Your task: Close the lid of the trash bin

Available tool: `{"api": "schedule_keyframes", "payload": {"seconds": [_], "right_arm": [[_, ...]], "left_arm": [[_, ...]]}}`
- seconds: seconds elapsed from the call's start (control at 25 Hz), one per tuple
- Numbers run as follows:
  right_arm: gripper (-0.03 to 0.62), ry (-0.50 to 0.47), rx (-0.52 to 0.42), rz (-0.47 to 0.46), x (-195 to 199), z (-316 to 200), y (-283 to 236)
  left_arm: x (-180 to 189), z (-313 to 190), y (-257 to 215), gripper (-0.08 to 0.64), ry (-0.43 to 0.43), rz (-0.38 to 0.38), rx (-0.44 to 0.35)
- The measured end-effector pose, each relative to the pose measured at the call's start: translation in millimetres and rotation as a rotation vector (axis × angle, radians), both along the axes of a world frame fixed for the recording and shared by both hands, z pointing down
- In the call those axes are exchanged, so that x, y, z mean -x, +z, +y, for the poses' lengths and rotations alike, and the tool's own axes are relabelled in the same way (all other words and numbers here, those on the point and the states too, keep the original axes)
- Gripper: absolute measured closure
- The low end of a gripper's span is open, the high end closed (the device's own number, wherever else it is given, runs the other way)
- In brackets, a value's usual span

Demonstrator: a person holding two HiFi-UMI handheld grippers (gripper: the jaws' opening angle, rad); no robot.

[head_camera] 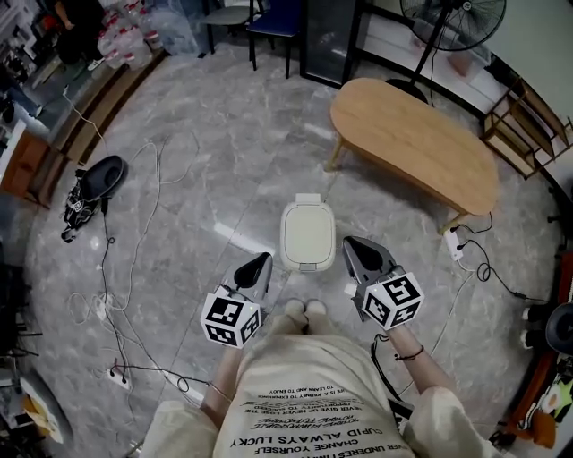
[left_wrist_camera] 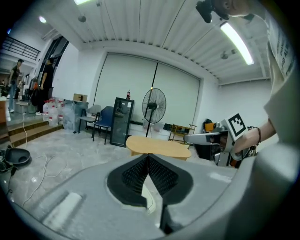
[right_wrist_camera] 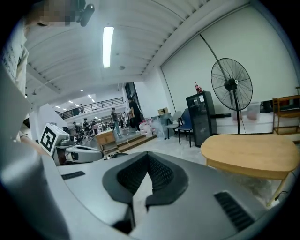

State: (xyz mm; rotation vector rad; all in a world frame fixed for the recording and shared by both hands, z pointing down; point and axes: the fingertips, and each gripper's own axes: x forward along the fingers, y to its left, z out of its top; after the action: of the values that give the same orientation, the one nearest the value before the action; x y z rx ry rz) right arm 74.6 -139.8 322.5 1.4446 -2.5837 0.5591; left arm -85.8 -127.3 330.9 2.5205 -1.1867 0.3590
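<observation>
A cream trash bin (head_camera: 307,234) stands on the marble floor right in front of the person's feet, and from above its lid lies flat on it. My left gripper (head_camera: 261,261) hangs above the floor just left of the bin, and my right gripper (head_camera: 351,243) just right of it; neither touches it. In the left gripper view the left gripper (left_wrist_camera: 147,157) has its jaws closed tip to tip with nothing between them, and a cream sliver of the bin (left_wrist_camera: 146,197) shows below them. The right gripper (right_wrist_camera: 149,157) is likewise shut and holds nothing.
A low oval wooden table (head_camera: 416,143) stands beyond the bin to the right, with a standing fan (head_camera: 448,18) behind it. Cables (head_camera: 116,295) trail over the floor at the left near a black device (head_camera: 94,183). A power strip (head_camera: 455,246) lies at the right.
</observation>
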Motion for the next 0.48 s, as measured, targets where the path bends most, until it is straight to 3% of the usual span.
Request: {"api": "schedule_keyframes", "payload": {"seconds": [0.48], "right_arm": [[0.588, 0.06, -0.12, -0.036, -19.2, -3.2, -49.0]], "left_arm": [[14.8, -12.8, -42.5, 0.537, -0.07, 0.022, -0.122]]}}
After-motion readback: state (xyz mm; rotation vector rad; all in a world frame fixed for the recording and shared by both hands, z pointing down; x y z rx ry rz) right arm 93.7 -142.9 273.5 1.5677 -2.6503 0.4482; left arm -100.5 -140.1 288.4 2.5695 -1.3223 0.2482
